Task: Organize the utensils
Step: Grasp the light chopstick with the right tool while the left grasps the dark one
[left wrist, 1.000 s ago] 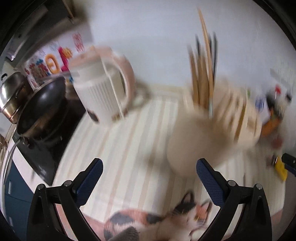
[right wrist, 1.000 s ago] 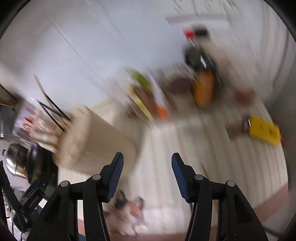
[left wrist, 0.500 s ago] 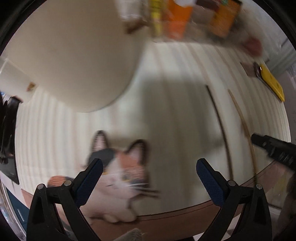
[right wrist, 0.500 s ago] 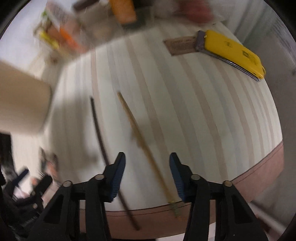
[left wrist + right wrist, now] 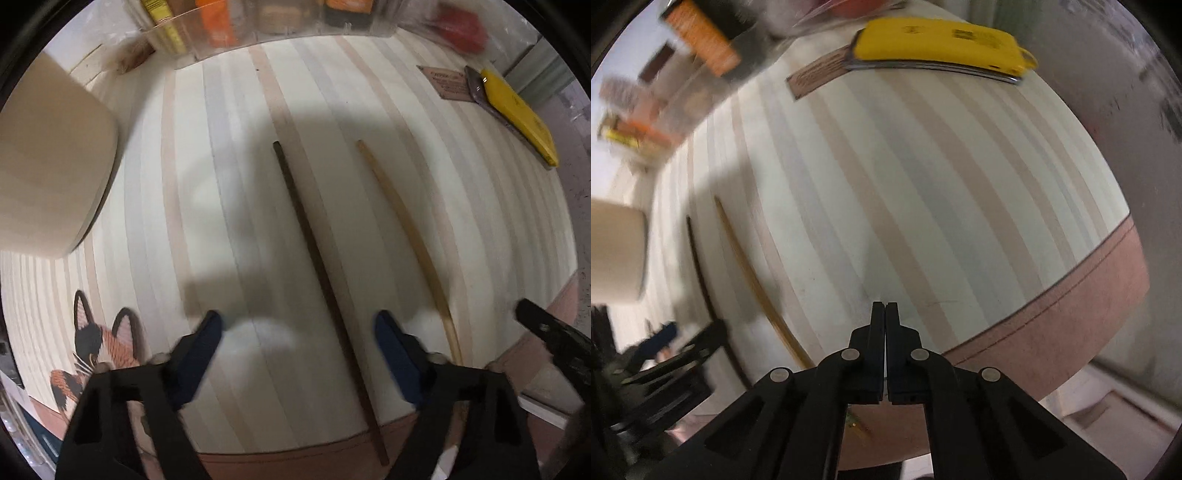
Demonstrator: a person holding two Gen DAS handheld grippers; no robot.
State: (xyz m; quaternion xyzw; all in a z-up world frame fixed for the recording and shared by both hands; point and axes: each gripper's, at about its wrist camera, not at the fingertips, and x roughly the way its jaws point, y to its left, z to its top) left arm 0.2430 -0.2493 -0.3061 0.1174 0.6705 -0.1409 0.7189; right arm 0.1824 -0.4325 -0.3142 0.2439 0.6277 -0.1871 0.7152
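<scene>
Left tool (image 5: 297, 328) closing, dark chopstick (image 5: 317, 258) between its fingers, untouched

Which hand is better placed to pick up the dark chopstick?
Left. Its tool, closing, already straddles the dark chopstick. The right tool is shut over bare mat, beside both chopsticks.

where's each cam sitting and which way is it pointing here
Left wrist: on the left gripper, facing down at the striped mat; its closing blue-padded jaws straddle the dark brown chopstick.
Right wrist: on the right gripper, facing down near the mat's edge; jaws shut, empty.
Shared: dark chopstick, pale bamboo chopstick, beige holder, flat yellow case; each view catches the other gripper.
</scene>
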